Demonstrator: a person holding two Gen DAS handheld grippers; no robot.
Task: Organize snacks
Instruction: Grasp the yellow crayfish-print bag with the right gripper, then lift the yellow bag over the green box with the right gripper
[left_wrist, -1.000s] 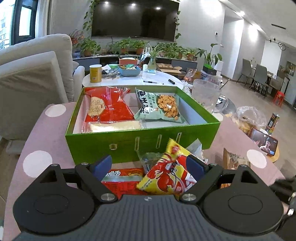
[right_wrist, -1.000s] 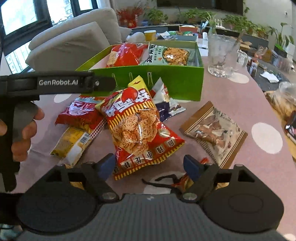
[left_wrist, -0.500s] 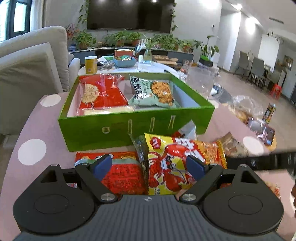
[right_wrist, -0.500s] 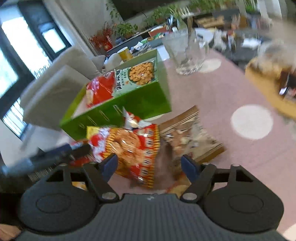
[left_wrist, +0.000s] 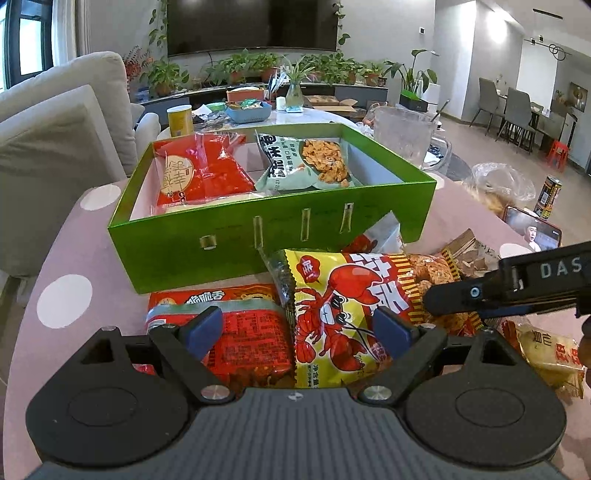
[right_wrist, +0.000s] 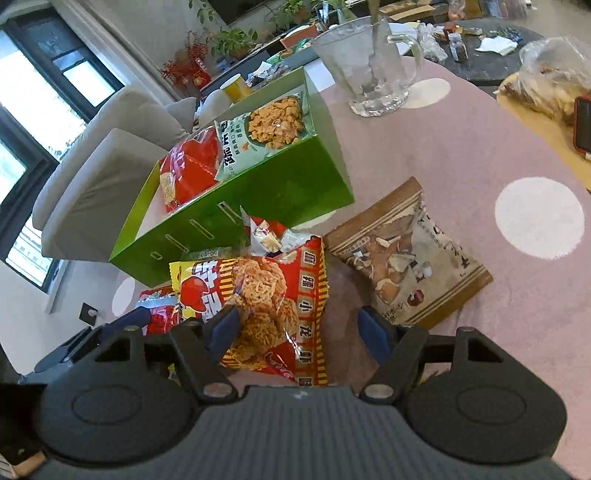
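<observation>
Pink tablecloth with white dots covers the work surface. The green box sits open on it, well forward of both grippers, and is partly filled: a red packet lies in its left part, a pale green chip bag in its right part, and a pale flat packet edge shows along the near wall, identity unclear. Judged from this, the sort is under way but less than half done, since more packets lie outside the box than inside. Still loose on the cloth, in front of the box: the yellow-red lobster snack bag, largest of the loose items; a brown nut-mix bag just to its right; a red noodle packet to its left; a small white-red sachet tucked against the box wall; a yellow packet at the far right edge of the left view. A glass mug stands beside the box, not part of the sort. Left gripper: fingers spread wide, nothing between them, hovering over the noodle packet and lobster bag. Right gripper: fingers likewise spread, straddling the lower corner of the lobster bag without clamping it; contact with the film cannot be confirmed. Likely next item: the lobster bag.
</observation>
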